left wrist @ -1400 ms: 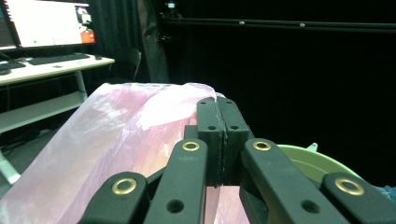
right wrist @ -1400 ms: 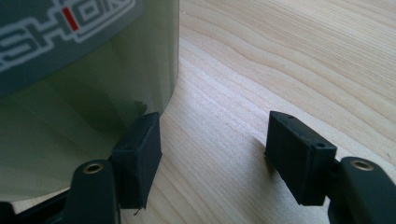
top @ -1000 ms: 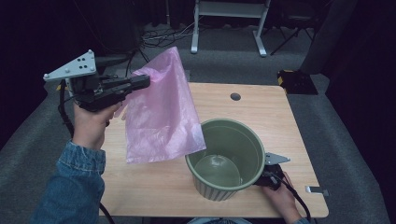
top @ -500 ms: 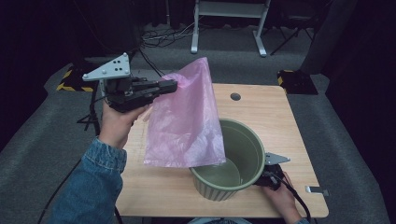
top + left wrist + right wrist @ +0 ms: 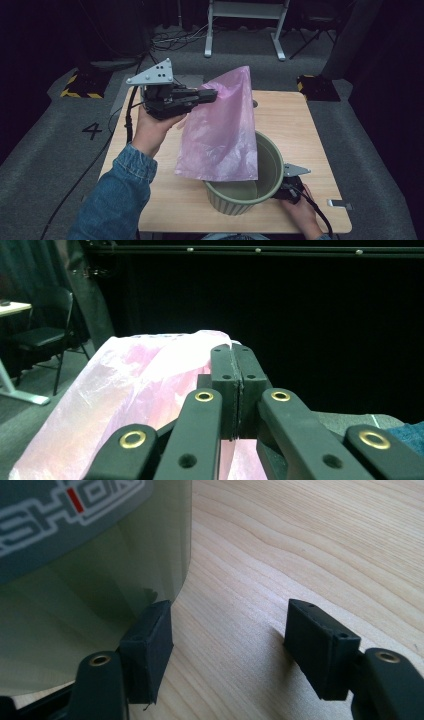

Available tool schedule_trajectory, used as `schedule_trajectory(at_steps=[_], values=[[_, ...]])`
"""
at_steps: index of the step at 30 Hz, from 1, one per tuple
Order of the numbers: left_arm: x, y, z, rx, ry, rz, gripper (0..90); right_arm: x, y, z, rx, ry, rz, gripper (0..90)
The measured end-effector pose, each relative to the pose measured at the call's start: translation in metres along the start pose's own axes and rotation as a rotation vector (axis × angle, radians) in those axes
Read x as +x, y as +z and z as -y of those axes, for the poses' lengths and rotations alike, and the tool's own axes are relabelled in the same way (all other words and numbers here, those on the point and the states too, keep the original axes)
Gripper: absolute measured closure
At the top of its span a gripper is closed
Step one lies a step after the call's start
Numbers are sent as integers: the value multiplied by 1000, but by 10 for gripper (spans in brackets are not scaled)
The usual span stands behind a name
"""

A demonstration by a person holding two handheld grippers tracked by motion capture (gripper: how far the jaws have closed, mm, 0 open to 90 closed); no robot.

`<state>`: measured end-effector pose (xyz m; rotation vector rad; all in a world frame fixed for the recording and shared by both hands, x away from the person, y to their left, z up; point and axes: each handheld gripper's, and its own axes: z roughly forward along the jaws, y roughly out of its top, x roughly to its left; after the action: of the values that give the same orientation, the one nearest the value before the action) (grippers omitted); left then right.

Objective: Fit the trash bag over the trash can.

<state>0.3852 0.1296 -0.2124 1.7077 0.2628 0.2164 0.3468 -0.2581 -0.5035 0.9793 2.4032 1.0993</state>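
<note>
A pink plastic bag [image 5: 220,135] hangs from my left gripper [image 5: 212,95], which is shut on its top edge and held level above the wooden table [image 5: 290,115]. The bag's lower edge covers the left part of the mouth of a green ribbed bin [image 5: 272,162]. In the left gripper view the jaws [image 5: 237,355] are pressed together with the pink film [image 5: 125,390] bunched at them. My right gripper [image 5: 280,192] rests low on the table at the bin's right side. Its jaws [image 5: 230,625] stand open on bare wood, the left one against the bin's wall [image 5: 75,580].
A small dark round mark [image 5: 255,103] sits on the table behind the bag, and a small grey piece [image 5: 340,204] lies near the right front corner. A black cable [image 5: 127,125] trails from the left gripper over the table's left edge. White stand legs [image 5: 245,30] are on the floor behind.
My left gripper has carried the pink bag to the right, from beside the bin to over its opening. The right gripper and the bin have stayed where they were.
</note>
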Motion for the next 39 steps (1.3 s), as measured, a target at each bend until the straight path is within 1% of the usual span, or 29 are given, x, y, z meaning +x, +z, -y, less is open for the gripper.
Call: schedule_trajectory(at_steps=[1, 6, 10, 13, 15, 18, 21, 22, 23, 26, 30, 33, 34, 36, 38, 39], values=[[0, 0, 0, 0, 0, 0, 892, 0, 0, 0, 0, 0, 0, 359], [-3, 19, 3, 7, 14, 21, 892, 0, 0, 0, 0, 0, 0, 359], [-6, 29, 7, -6, 29, 21, 892, 0, 0, 0, 0, 0, 0, 359], [-8, 36, 9, -5, 40, 24, 892, 0, 0, 0, 0, 0, 0, 359], [-9, 42, 10, 4, 42, 32, 892, 0, 0, 0, 0, 0, 0, 359], [-11, 52, 14, 30, 53, 41, 892, 0, 0, 0, 0, 0, 0, 359], [-12, 55, 19, 30, 55, 42, 892, 0, 0, 0, 0, 0, 0, 359], [-11, 57, 24, 38, 51, 40, 892, 0, 0, 0, 0, 0, 0, 359], [-11, 57, 24, 38, 51, 40, 892, 0, 0, 0, 0, 0, 0, 359], [-10, 58, 33, 55, 40, 43, 892, 0, 0, 0, 0, 0, 0, 359], [-11, 57, 39, 61, 32, 50, 892, 0, 0, 0, 0, 0, 0, 359], [-16, 56, 49, 64, 26, 61, 890, 0, 0, 0, 0, 0, 0, 359], [-16, 56, 49, 64, 26, 61, 890, 0, 0, 0, 0, 0, 0, 359], [-19, 55, 55, 72, 26, 72, 890, 0, 0, 0, 0, 0, 0, 359], [-23, 56, 63, 92, 27, 79, 890, 0, 0, 0, 0, 0, 0, 359], [-23, 56, 63, 92, 27, 79, 890, 0, 0, 0, 0, 0, 0, 359]])
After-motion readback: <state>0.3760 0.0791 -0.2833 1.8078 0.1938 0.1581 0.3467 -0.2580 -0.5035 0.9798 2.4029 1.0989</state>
